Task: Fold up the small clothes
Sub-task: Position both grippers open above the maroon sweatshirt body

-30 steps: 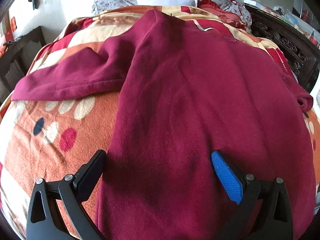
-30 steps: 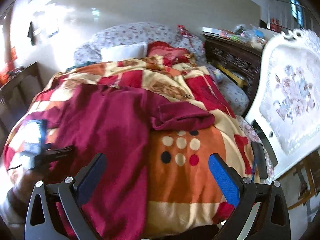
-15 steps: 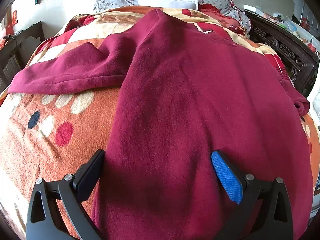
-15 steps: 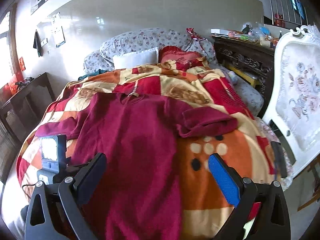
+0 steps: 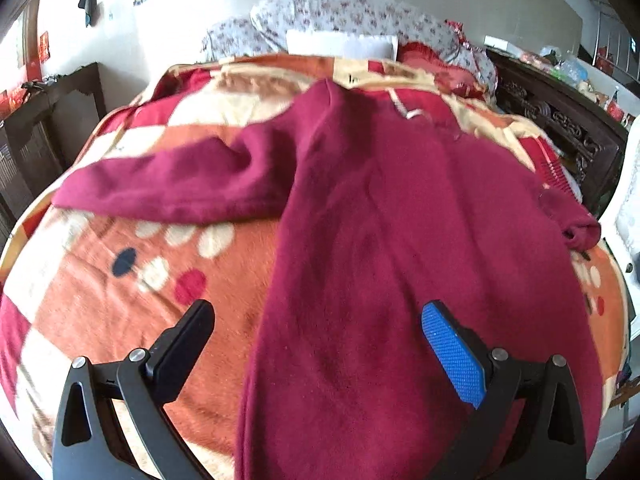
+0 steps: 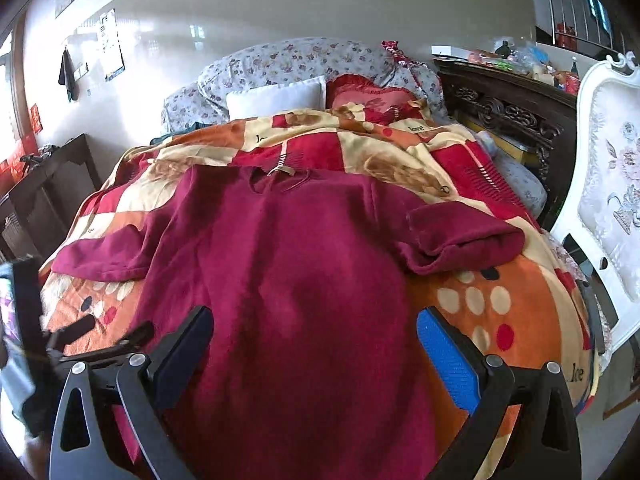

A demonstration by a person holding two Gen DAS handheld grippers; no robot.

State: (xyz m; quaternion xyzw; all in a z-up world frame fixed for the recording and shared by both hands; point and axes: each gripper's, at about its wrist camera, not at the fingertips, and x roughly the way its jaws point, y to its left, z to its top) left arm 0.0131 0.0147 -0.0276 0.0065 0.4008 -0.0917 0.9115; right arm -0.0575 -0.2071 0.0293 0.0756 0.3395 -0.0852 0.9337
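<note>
A maroon sweater (image 5: pixel 400 240) lies spread flat on the patterned blanket (image 5: pixel 120 280), neck at the far end, hem near me. Its left sleeve (image 5: pixel 168 188) stretches out to the left; its right sleeve (image 6: pixel 464 236) is bunched at the right. My left gripper (image 5: pixel 318 332) is open and empty above the hem's left part. My right gripper (image 6: pixel 314 336) is open and empty above the hem's middle. The sweater (image 6: pixel 288 272) also shows in the right wrist view, where the left gripper (image 6: pixel 104 336) appears blurred at the lower left.
Pillows (image 6: pixel 280 96) lie at the bed's head. A dark carved wooden cabinet (image 6: pixel 512 116) stands on the right, with a white upholstered chair (image 6: pixel 612 184) closer in. A dark table (image 5: pixel 48 120) stands to the left of the bed.
Both grippers have drawn back and risen, so more of the bed shows. The right gripper has swung left to centre on the sweater. Both stay open.
</note>
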